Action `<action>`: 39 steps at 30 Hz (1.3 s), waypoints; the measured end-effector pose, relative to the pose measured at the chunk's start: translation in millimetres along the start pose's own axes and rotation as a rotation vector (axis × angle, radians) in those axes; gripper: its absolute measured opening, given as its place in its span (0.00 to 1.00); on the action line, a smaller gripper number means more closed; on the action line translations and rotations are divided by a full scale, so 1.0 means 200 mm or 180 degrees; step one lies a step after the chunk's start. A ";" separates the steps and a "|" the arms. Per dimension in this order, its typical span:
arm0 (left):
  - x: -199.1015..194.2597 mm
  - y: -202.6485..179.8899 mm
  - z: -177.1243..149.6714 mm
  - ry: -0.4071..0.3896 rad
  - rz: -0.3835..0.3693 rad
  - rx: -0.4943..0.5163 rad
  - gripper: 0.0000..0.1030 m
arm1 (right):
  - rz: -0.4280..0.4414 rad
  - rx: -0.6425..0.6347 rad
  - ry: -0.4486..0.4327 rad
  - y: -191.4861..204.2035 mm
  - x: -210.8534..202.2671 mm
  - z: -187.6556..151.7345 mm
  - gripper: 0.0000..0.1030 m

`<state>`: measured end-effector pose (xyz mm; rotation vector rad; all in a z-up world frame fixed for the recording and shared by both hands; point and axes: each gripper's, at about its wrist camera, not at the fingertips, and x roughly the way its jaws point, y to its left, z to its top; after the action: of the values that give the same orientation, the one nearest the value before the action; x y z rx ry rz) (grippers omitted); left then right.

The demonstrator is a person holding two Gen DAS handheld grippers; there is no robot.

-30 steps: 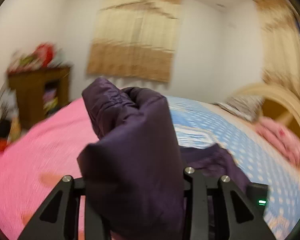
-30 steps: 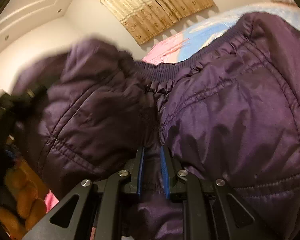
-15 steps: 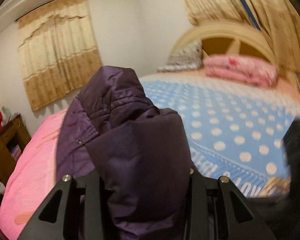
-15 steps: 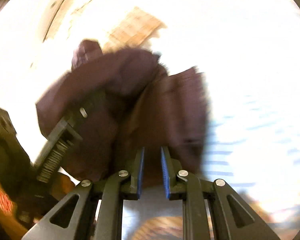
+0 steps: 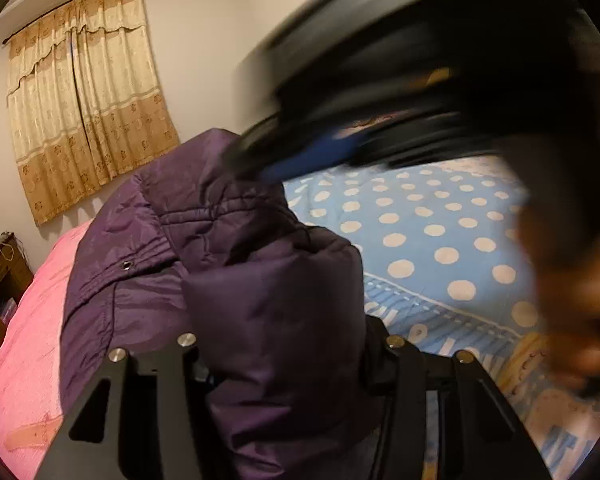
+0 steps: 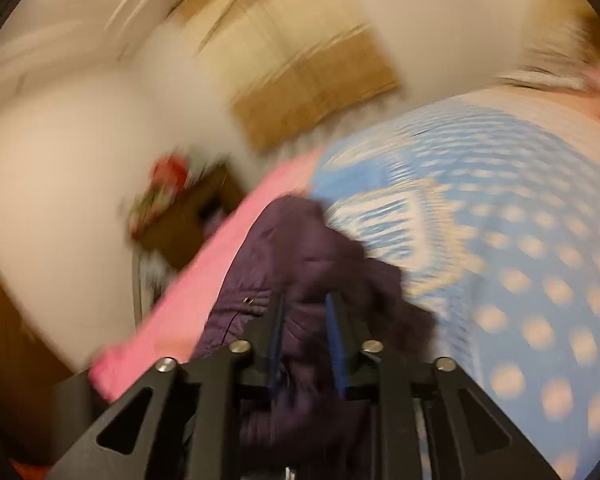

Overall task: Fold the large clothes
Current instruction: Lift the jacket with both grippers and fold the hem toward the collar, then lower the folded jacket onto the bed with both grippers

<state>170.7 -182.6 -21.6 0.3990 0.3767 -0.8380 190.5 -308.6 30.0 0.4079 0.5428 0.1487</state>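
Holding purple jacket [image 5: 236,280] bunched above the bed [image 5: 440,240] | left tongs [image 5: 288,364] pinching a thick padded fold | right tongs [image 6: 306,332] slightly parted, blurred, fabric between them, grip unclear | advice: lay the jacket flat on the bed's blue dotted cover, keep both corners level, smooth before folding.

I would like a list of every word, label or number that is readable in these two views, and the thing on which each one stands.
No text can be read with certainty.
Large white letters on the blue polka-dot bedspread, near the purple jacket: partly hidden, unreadable.
Right wrist view: too blurred for any text.
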 end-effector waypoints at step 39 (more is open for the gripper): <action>0.21 0.44 0.08 0.0529 0.0768 -0.0796 0.88 | -0.0455 0.0324 0.0088 -0.10 0.04 -0.42 0.32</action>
<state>266.5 -163.6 -11.0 0.2746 0.5688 -0.5159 153.1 -297.1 -46.8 0.4650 0.6064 -0.0108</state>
